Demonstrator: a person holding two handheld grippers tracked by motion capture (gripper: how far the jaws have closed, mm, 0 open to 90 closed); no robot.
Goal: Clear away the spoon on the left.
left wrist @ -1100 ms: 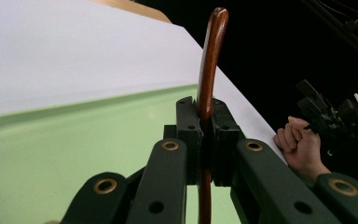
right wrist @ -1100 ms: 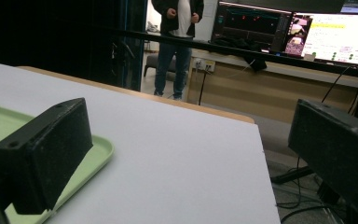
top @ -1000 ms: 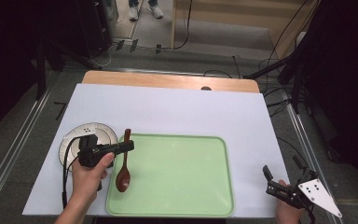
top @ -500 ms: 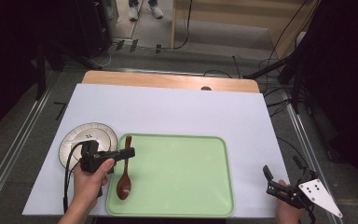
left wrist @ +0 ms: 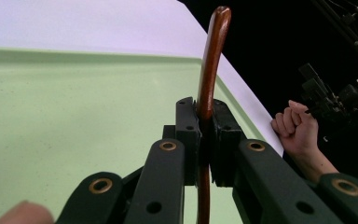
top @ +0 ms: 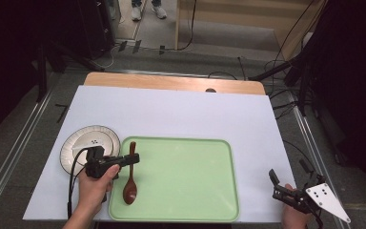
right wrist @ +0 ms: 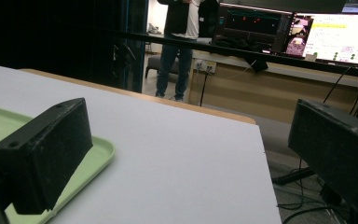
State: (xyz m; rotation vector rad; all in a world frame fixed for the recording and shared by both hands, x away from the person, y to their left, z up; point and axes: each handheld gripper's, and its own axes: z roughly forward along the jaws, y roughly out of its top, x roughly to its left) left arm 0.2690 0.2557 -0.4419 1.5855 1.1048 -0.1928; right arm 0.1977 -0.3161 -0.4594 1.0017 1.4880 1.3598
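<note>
A brown wooden spoon [top: 130,176] lies along the left side of the pale green tray [top: 181,176], bowl toward the near edge. My left gripper [top: 133,159] is shut on its handle; in the left gripper view the handle [left wrist: 209,70] passes between the jaws, which press on it from both sides. A white plate [top: 78,143] sits on the table just left of the tray, behind that hand. My right gripper [top: 272,177] stands open at the table's near right corner with nothing between its wide-apart fingers [right wrist: 46,154].
The table carries a white cover [top: 181,114], with a wooden strip [top: 171,82] along the far edge. Cables and stands crowd the floor to the right. A person stands beyond the table near a desk with monitors [right wrist: 335,37].
My left gripper has carried the spoon toward the near edge of the tray, off the plate's side. The right gripper has stayed put.
</note>
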